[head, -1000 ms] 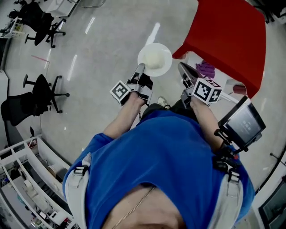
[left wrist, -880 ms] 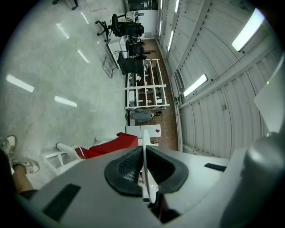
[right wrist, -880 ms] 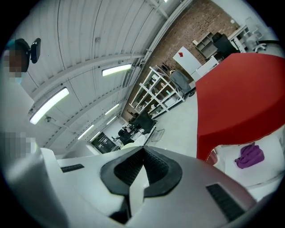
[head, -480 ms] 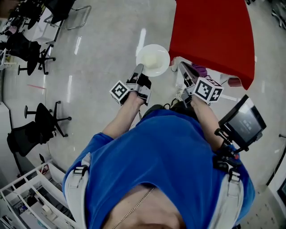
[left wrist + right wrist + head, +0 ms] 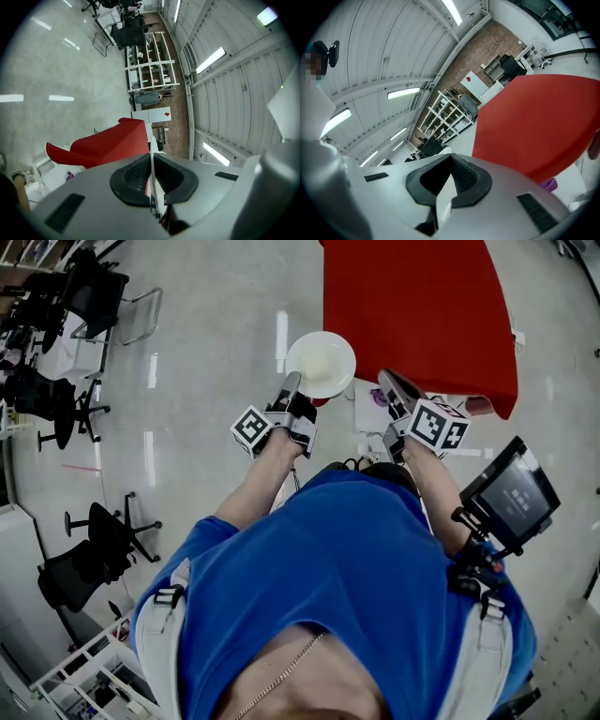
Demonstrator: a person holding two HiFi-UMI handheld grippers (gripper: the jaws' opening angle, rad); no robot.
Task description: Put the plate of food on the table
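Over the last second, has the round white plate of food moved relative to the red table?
Yes. The round white plate of food has neared the red table: once beside its corner, it now overlaps its left edge.
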